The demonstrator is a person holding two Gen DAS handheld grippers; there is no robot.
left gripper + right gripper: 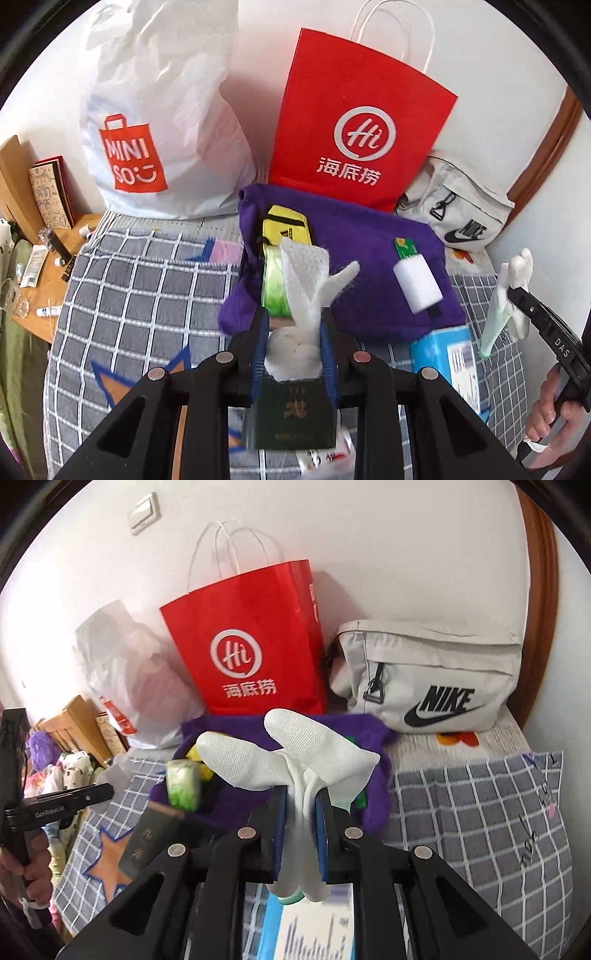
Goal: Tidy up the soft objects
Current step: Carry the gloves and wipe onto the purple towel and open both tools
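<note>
A home bedroom: a bed with a grey checked quilt [140,295], a red paper shopping bag [354,125] and white plastic shopping bag [159,122] against the wall, a cluttered wooden bedside table [48,258].

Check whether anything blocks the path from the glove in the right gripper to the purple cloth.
Nothing visible blocks it. The right gripper holds the white glove just above the purple cloth, with only open air between them.

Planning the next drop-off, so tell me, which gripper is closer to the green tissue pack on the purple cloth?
Left. The left gripper, clamping white tissue, sits just in front of the green tissue pack. The right gripper, holding a white glove, is off to its right.
</note>
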